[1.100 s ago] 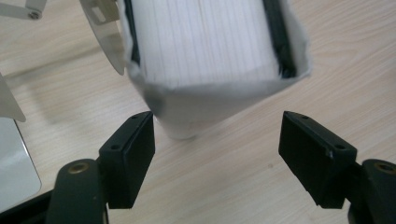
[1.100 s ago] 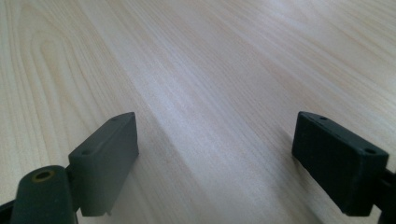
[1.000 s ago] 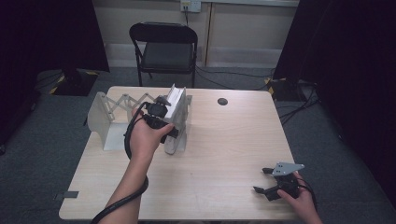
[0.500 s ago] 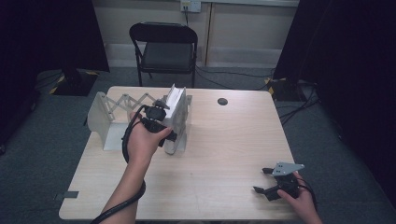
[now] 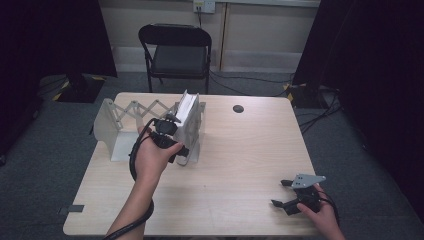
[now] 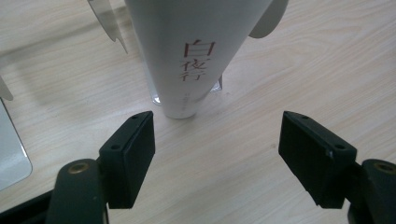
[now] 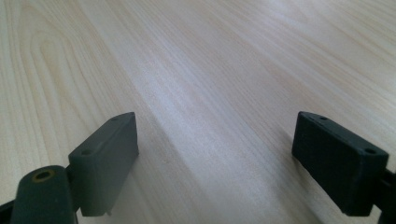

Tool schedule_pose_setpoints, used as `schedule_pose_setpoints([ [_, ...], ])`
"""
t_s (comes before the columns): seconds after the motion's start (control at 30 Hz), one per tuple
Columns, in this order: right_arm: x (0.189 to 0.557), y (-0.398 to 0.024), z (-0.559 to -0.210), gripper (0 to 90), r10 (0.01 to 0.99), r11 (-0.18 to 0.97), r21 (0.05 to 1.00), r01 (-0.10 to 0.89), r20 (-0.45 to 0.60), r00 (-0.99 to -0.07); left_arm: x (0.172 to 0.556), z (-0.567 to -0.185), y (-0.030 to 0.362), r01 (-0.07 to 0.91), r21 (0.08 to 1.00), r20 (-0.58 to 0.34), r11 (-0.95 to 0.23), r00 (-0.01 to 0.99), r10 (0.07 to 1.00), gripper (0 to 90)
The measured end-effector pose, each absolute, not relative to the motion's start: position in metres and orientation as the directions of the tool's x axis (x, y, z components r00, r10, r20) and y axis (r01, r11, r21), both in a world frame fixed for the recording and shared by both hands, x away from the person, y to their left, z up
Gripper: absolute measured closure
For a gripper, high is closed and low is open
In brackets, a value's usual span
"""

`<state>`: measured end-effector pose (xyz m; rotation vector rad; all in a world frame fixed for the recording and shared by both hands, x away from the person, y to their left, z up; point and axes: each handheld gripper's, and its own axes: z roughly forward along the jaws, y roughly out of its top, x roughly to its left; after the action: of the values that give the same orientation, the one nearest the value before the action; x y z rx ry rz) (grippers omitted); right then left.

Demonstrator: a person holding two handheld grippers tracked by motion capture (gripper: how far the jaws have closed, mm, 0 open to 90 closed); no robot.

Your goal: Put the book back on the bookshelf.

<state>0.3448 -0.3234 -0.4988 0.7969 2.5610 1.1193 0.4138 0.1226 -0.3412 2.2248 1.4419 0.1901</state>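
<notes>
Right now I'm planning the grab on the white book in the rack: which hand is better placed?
Left. The left tool faces the white book with open jaws, close by. The right tool sits far off at the table's near edge.

A recording studio or lab: black curtains (image 5: pixel 55 35) flank a lone wooden table (image 5: pixel 240 150), a folding chair (image 5: pixel 176 50), floor cables (image 5: pixel 250 85) and grey carpet (image 5: pixel 45 165).

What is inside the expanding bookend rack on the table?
One white book stands at the right end of the rack, leaning. The left gripper covers its lower part.
</notes>
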Motion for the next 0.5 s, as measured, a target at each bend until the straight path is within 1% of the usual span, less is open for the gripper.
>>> schedule_pose_setpoints([
  [0.5,0.345,-0.323,-0.499,14.0,0.566,0.56,0.732,0.387,0.003,-0.824,0.404,-0.355,0.117,0.819,0.458,-0.151,-0.344,0.453,0.878,27.4],
])
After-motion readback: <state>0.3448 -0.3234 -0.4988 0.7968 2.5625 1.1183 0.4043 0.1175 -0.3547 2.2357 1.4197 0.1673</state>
